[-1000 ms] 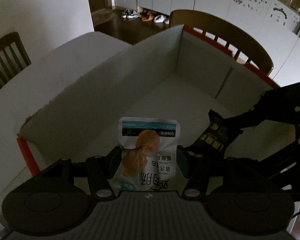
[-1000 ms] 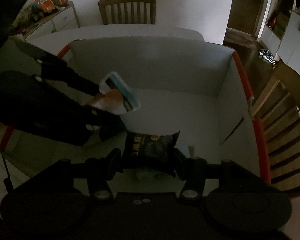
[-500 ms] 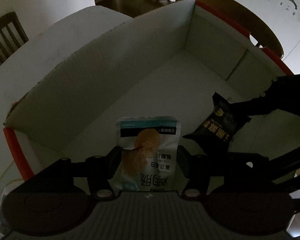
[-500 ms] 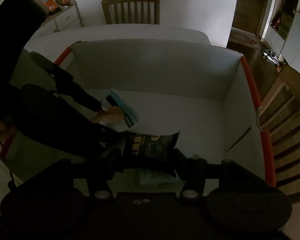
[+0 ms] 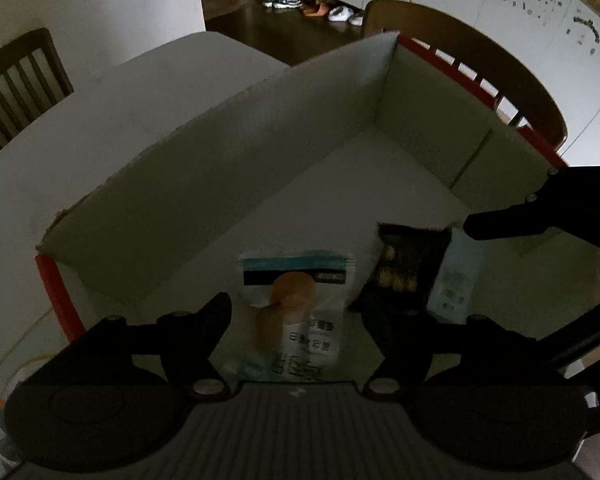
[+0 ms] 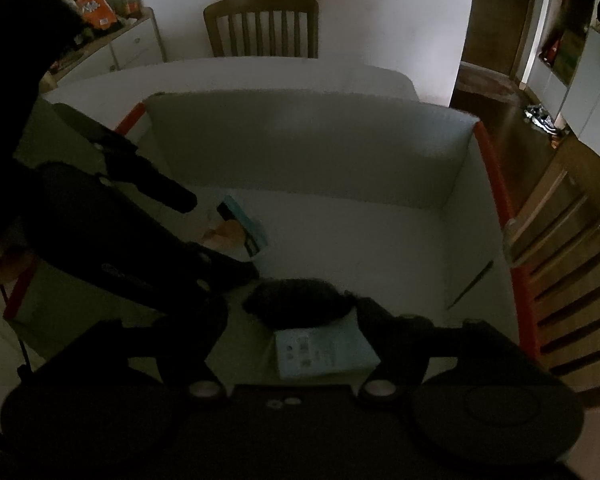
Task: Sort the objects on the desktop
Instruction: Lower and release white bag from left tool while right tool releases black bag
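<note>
both grippers, left (image 5: 298,312) & right (image 6: 290,320), spread wide w/ nothing held, glossy white pouch (image 5: 296,300) & crinkly black packet (image 5: 408,264) in matte cardboard box (image 5: 220,168).

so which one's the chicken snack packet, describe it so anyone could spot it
Look inside the white box with red edges. Between the left gripper fingers lies the white packet, teal-banded with an orange food picture. The black packet and pale blue packet beside it lack that picture.

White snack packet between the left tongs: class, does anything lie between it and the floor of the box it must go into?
Nothing visible does. The white snack packet sits in the open left tongs over bare box floor; the black packet and pale blue packet lie off to its right.
</note>
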{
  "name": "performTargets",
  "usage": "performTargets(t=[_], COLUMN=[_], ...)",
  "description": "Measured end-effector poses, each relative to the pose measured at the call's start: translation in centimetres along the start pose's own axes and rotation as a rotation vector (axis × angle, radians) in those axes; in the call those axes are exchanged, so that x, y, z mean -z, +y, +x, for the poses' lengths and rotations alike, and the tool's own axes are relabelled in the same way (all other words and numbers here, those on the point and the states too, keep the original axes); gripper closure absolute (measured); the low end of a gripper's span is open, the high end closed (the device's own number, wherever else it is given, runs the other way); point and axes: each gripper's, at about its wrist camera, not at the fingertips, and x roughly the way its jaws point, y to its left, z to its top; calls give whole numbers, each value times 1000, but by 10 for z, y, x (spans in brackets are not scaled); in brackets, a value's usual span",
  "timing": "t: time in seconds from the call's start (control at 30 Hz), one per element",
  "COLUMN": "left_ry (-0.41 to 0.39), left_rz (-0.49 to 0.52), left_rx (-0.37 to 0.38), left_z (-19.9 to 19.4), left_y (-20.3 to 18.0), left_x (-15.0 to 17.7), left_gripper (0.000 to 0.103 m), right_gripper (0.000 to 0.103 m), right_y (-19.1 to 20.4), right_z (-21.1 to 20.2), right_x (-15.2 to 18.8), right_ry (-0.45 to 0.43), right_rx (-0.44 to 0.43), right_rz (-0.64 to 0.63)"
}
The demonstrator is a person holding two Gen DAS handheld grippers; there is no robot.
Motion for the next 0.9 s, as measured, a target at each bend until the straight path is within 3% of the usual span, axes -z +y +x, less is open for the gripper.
performTargets(t=[0.53, 0.9], left_ry=[-133, -213], left_rz=[-36, -50], left_rx=[43, 65], left_z=[-44, -83], left_y=[3, 11], left_x=[8, 40], left_gripper=[31, 22], right_gripper=[23, 13], right_y=[13, 42], right_z=[-43, -71], right_x=[1, 9], right_ry=[-91, -150], right_rx=[-22, -29], right_rz=[18, 37])
